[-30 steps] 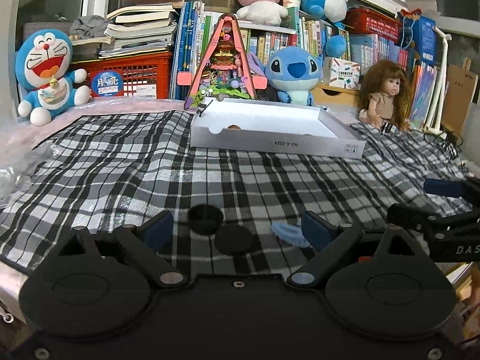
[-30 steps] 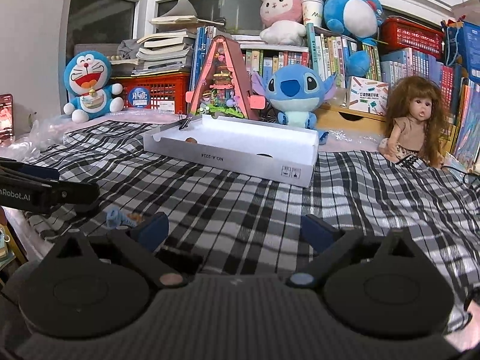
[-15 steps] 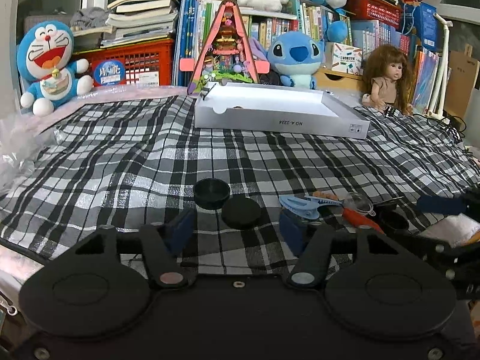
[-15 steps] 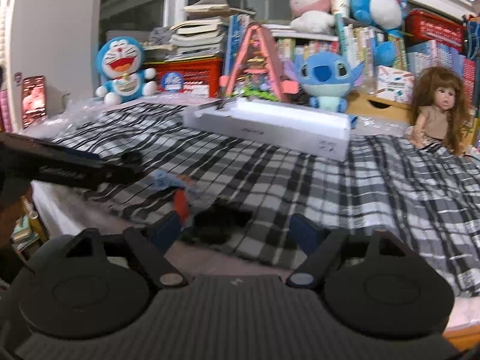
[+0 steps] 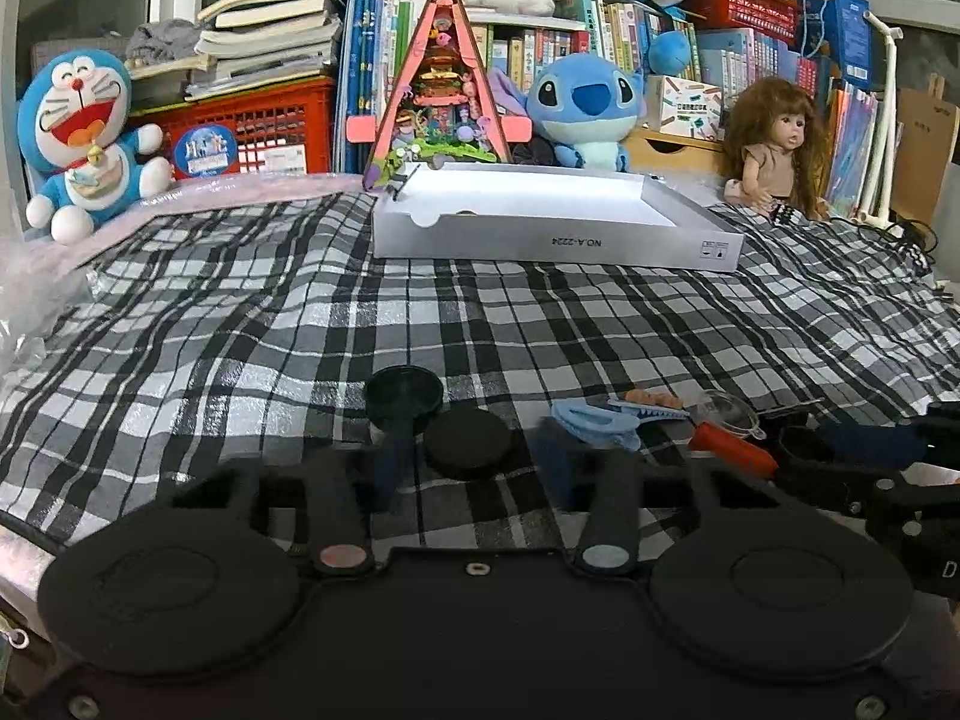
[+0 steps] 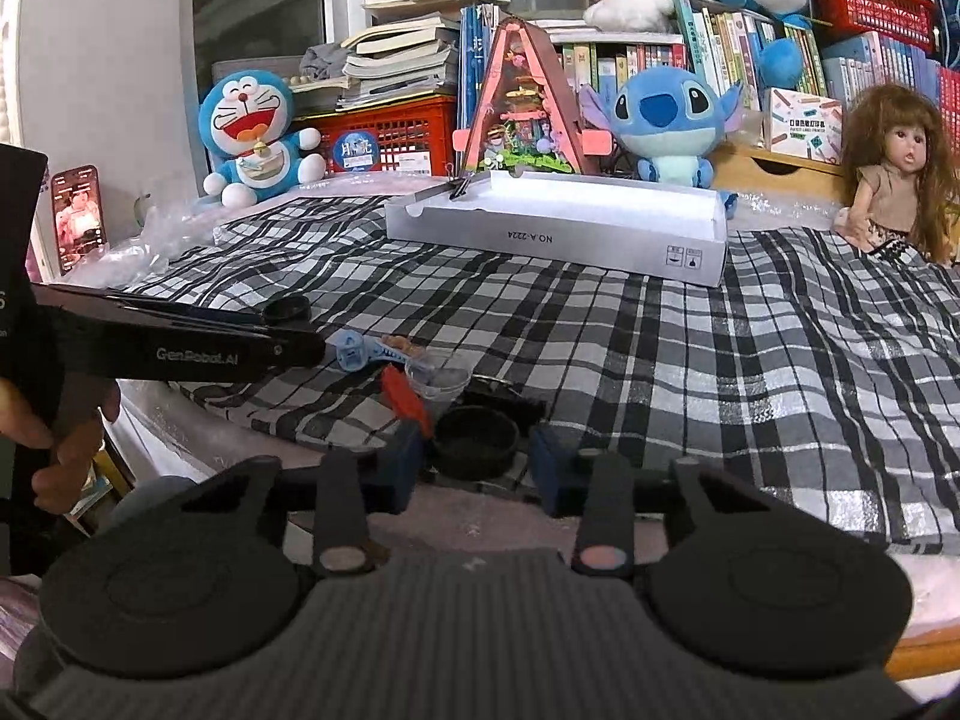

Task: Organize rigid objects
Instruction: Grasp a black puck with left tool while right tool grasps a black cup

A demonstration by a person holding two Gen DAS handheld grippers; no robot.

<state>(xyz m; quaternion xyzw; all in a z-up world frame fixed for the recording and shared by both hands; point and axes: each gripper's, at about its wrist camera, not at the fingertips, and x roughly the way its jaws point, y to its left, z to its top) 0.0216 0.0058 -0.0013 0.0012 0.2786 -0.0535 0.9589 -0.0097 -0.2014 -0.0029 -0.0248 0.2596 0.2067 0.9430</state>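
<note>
— Where are your two tools now?

— My left gripper [image 5: 471,449] is low over the plaid cloth [image 5: 240,330]. Its jaws have just been closing, and the flat black disc [image 5: 468,443] lies between them, but I see a thin gap at each side, so they are still spread. At 11 o'clock from the disc, just beside it, stands a black round lid [image 5: 405,397]. At 2 o'clock lies a blue clip [image 5: 591,420].

— And the right one?

— My right gripper [image 6: 475,451] has also just been closing, around a small black cup [image 6: 477,441] at the cloth's near edge. The pads are just beside the cup; whether they press on it, I cannot tell.

— The box?

— The white box [image 5: 552,240] is at 12 o'clock, well apart from both.
</note>
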